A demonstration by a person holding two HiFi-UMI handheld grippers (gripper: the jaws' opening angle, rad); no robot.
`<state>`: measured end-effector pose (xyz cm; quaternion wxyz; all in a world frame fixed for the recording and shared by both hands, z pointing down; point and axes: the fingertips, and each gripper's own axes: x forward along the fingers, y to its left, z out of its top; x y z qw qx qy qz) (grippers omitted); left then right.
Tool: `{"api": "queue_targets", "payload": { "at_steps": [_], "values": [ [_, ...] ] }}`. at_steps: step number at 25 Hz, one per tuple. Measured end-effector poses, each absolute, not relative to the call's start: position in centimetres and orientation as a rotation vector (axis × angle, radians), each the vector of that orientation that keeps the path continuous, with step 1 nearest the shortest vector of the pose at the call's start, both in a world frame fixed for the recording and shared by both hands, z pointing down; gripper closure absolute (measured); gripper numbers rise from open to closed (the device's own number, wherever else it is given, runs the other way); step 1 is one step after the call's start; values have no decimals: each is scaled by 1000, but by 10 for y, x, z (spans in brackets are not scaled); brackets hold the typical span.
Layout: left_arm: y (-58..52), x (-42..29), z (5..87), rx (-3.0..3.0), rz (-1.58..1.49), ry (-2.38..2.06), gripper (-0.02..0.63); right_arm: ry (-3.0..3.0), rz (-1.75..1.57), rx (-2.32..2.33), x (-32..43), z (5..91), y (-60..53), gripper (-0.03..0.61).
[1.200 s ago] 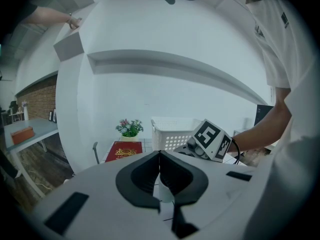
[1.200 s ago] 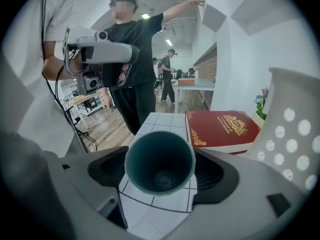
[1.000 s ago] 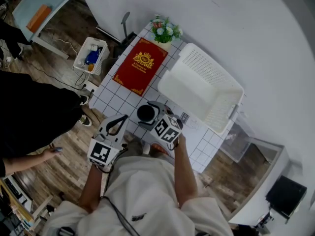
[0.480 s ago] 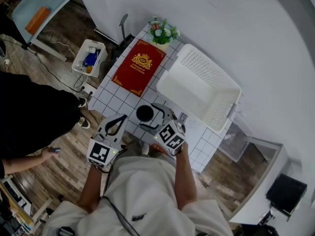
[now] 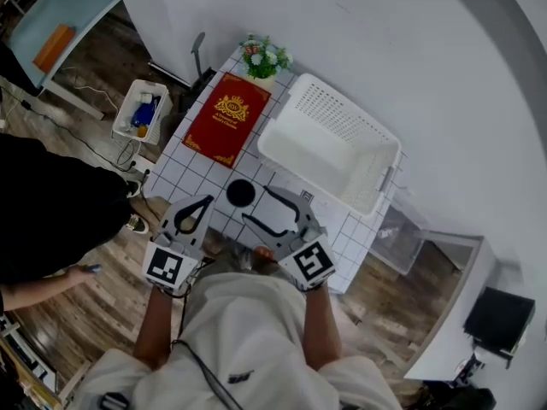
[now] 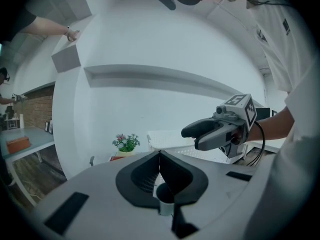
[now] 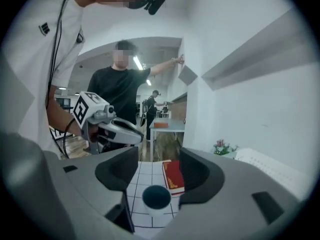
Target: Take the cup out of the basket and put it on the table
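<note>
The dark-lined cup [image 5: 240, 192] stands upright on the white tiled table [image 5: 192, 165], outside the empty white basket [image 5: 329, 148]. My right gripper [image 5: 259, 207] hovers just right of and above the cup, apart from it. Its jaws have just been closing and stand open with nothing between them; in the right gripper view the cup [image 7: 156, 198] shows on the table beyond the right gripper [image 7: 159, 166]. My left gripper [image 5: 203, 203] is off the table's near edge, left of the cup, its jaws shut tip to tip in the left gripper view [image 6: 160, 154].
A red book [image 5: 224, 118] lies at the table's far left, with a flower pot [image 5: 261, 58] behind it. A person in black [image 5: 51, 220] stands on the left. A small white crate [image 5: 137, 114] sits on the wooden floor beside the table.
My right gripper has lifted and drawn back from the cup, which stays on the table. Its jaws look narrower. The left gripper has risen slightly.
</note>
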<state>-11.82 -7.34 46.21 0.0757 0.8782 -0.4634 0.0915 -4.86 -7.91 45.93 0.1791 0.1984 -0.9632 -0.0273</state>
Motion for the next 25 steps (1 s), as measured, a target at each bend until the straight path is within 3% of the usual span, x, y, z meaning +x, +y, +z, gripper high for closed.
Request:
{"api": "queue_targets", "payload": {
  "at_steps": [5, 8, 12, 25],
  "values": [
    [-63, -104, 439, 2650, 219, -1437, 604, -2985, -42, 749, -44, 398, -70, 486],
    [-53, -96, 427, 2634, 179, -1479, 604, -3033, -26, 767, -36, 388, -59, 537],
    [-30, -83, 421, 2614, 176, -1524, 603, -3061, -12, 735, -23, 385, -41, 566],
    [9, -65, 413, 2558, 132, -1607, 604, -3070, 47, 686, -5, 395, -9, 568]
  ]
}}
